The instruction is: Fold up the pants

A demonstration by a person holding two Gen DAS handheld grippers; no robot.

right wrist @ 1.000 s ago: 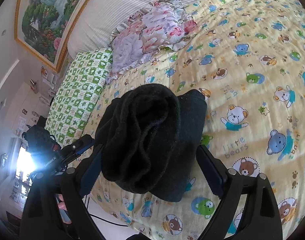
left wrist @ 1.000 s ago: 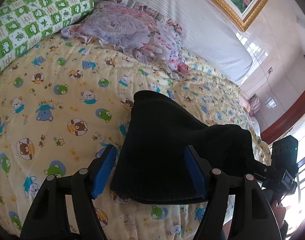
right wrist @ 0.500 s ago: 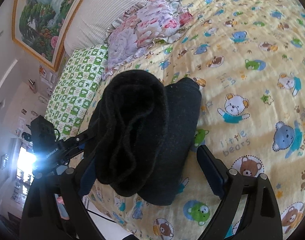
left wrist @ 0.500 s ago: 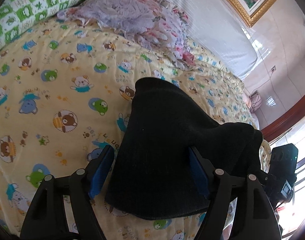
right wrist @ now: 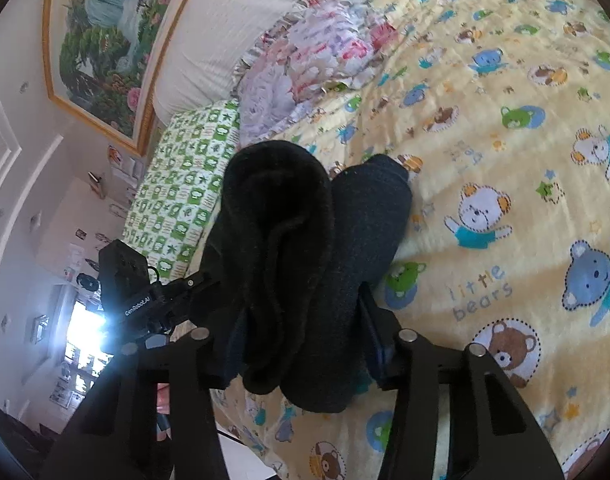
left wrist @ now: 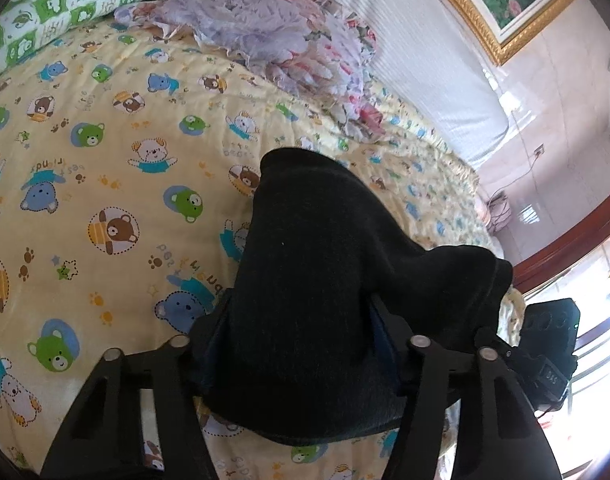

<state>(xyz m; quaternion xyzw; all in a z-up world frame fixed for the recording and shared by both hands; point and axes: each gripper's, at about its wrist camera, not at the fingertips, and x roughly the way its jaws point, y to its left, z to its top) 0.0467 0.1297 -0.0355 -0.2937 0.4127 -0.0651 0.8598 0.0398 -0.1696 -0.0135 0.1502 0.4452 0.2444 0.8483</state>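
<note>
The black pants (left wrist: pixel 317 280) are folded into a thick bundle near the edge of the bed. My left gripper (left wrist: pixel 301 320) is shut on one end of the bundle, its blue pads pressed into the cloth. My right gripper (right wrist: pixel 301 316) is shut on the other end of the black pants (right wrist: pixel 305 248), where the folded layers show as rolled edges. Each gripper appears in the other's view, the right one (left wrist: pixel 549 356) at the lower right and the left one (right wrist: pixel 133 284) at the left. The bundle's far end rests on the yellow bear-print quilt (left wrist: pixel 105 184).
A floral ruffled pillow (left wrist: pixel 273 32) and a green-and-white checked pillow (left wrist: pixel 65 4) lie at the head of the bed. A white striped headboard cushion (left wrist: pixel 425 64) and a gold-framed painting (right wrist: pixel 105 40) stand behind. The bed's edge is close below the pants (right wrist: pixel 265 440).
Both grippers have closed from open onto the ends of the folded pants. The bundle is squeezed narrower between the jaws and both cameras have moved in closer.
</note>
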